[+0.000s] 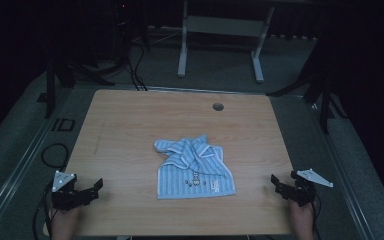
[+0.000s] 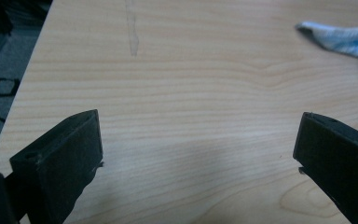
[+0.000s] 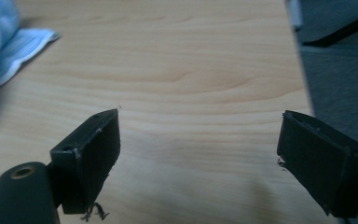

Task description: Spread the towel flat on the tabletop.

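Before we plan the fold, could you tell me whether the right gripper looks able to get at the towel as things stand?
Probably yes. The right gripper is open and holds nothing, and bare table lies between it and the towel. Nothing stands in the way; the towel's near right corner looks the easiest to get at.

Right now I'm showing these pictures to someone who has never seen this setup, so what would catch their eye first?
Most striking is the crumpled blue striped towel lying near the middle of the wooden table, its upper part bunched up. Next come the two black grippers at the near edge: the left gripper and the right gripper, both with jaws open and empty, each well apart from the towel.
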The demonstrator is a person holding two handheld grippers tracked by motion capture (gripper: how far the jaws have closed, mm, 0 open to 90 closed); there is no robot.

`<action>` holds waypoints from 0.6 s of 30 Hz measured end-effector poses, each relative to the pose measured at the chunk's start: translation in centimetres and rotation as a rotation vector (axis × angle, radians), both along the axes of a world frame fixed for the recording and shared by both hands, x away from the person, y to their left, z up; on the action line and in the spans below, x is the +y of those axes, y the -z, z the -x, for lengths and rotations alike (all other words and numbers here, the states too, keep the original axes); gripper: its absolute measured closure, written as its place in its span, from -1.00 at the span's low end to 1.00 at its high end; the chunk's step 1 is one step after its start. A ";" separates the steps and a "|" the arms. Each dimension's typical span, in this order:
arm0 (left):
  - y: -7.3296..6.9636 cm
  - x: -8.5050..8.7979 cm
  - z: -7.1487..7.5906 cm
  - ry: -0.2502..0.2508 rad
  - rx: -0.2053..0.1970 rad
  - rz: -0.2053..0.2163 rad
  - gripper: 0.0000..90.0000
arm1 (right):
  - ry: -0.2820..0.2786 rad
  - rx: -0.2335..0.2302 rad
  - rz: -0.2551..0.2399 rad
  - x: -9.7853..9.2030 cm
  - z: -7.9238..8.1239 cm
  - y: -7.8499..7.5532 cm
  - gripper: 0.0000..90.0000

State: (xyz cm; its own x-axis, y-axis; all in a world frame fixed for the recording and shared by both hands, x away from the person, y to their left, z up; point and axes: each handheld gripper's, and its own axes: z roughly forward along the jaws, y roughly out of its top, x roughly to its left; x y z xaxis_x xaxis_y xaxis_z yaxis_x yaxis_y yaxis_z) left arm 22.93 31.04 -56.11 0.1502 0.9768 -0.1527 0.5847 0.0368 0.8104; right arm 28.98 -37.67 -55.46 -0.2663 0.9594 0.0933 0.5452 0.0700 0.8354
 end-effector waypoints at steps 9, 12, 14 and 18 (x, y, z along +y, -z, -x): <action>-0.6 0.7 -0.8 0.117 0.114 -0.067 -0.98 | -0.199 0.119 0.046 -0.1 -1.0 -0.9 -0.66; -0.9 0.8 -1.0 0.141 0.178 -0.106 -0.98 | -0.237 0.159 0.059 0.2 -1.1 -1.3 -0.70; -1.3 0.9 -1.0 0.147 0.179 -0.081 -0.98 | -0.279 0.211 0.090 0.6 -1.3 -1.4 -0.72; -2.1 0.3 -1.4 0.189 0.233 -0.036 -0.97 | -0.365 0.279 0.118 1.7 -1.5 -1.7 -0.72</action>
State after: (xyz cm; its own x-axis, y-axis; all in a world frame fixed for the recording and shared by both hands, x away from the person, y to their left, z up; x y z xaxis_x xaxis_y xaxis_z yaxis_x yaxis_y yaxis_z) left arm 24.33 31.35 -54.00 0.2946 0.9403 -0.1701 0.7489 -0.1166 0.6524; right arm 30.51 -35.93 -53.79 -0.5679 0.8164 0.1050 0.6699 0.3843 0.6353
